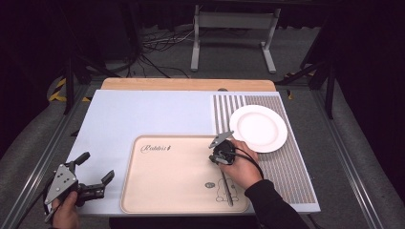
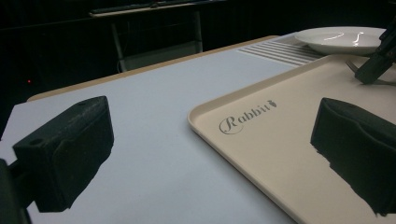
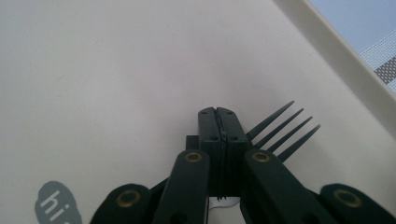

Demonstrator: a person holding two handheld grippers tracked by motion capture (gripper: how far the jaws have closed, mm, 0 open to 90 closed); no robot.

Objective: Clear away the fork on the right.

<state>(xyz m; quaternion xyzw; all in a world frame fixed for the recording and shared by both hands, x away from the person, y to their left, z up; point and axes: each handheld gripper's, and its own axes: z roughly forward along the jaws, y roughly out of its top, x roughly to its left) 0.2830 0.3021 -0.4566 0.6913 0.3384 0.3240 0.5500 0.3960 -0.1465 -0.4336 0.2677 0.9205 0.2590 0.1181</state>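
I have my right gripper [image 1: 228,183] low over the cream tray [image 1: 157,195], toward the tray's right end. In the right gripper view its jaws are pressed together, and the dark fork [image 3: 280,128] lies at them, its four tines fanning out just past the tips; the jaws hide the neck of the fork, so I cannot tell whether the pads actually pinch it or merely sit on top of it. In the high view the fork's handle [image 1: 228,191] runs toward the tray's near edge, across a small printed figure.

The tray's right rim passes close beside the tines, and beyond that rim lies the striped mat [image 1: 291,176], so there is little room on that side. To the tray's left, its floor is bare as far as the script lettering, which gives me wide space there. The white plate [image 1: 259,128] sits on the striped mat just beyond the tray's far right corner, near my right hand [image 1: 243,169].

My left gripper [image 1: 98,168] hangs off the tray's left edge, over the pale blue table cover [image 1: 143,114], jaws spread wide with nothing between them. From the left gripper view the tray's raised lip [image 2: 224,140] runs diagonally between the two pads, and open cover stretches away to the far wooden edge.
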